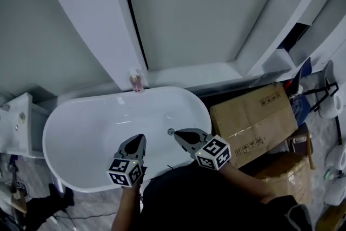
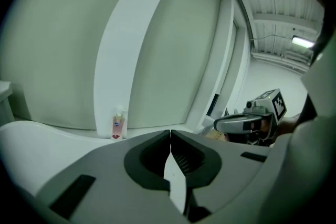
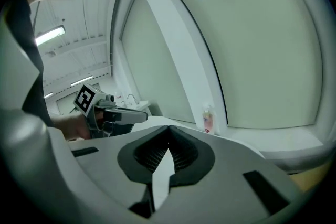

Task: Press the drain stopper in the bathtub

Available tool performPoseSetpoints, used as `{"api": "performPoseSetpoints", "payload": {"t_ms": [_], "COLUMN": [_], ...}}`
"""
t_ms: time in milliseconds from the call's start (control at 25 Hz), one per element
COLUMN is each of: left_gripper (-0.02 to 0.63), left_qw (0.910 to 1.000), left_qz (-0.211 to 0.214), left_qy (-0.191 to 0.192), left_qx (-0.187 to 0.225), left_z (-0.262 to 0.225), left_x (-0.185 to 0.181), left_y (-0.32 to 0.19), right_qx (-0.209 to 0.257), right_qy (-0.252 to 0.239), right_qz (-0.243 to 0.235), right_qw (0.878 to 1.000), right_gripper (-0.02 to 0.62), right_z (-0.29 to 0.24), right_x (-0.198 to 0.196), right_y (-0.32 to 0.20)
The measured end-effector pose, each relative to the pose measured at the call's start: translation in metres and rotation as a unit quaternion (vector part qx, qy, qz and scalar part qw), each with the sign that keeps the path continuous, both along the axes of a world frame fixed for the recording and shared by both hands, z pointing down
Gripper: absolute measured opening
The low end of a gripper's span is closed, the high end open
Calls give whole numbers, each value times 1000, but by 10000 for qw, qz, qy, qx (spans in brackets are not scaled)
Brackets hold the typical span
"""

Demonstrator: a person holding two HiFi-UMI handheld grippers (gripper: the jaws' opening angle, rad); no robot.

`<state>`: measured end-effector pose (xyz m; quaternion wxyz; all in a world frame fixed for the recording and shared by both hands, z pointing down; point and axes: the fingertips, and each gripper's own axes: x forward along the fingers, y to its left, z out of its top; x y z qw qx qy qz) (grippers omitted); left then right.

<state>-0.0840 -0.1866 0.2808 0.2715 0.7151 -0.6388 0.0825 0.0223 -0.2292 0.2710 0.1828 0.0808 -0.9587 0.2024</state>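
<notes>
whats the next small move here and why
Probably lower the right hand-held gripper and press its tip onto the drain stopper. Its jaws are shut, and in the head view its tip sits just beside the stopper. The left hand-held gripper, also shut, is farther off over the bathtub.

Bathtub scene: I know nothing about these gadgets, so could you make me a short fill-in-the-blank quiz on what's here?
1. The bathtub is ___ in colour.
2. Of the left gripper and right gripper, the one nearer the drain stopper is the ___.
3. Each gripper holds nothing, and its jaws are ___.
4. The boxes beside the bathtub are made of ___.

Missing words: white; right; shut; cardboard.
</notes>
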Motion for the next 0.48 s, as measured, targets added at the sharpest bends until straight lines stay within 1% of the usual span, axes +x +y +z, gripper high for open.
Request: {"api": "performPoseSetpoints", "payload": {"t_ms": [120,320,480], "left_gripper": [18,18,18], "left_qw": [9997,9987,9988], "left_qz": [-108,-405,-329], "left_qy": [-136,-187,-233], "left_qx": [-142,-261,-284], "left_z": [0,5,7], "left_x": [20,36,45], "left_y": [-23,-46,-58], "right_qx": [-101,-204,-285], "right_qy": [-55,38,96], "right_qz": [-167,-283,-314], "right_qw": [9998,9994,9991], "right_gripper": [14,14,14], "right_z": [3,18,26], "right_x": [18,47,48], "right_y": [-29,-64,-77]}}
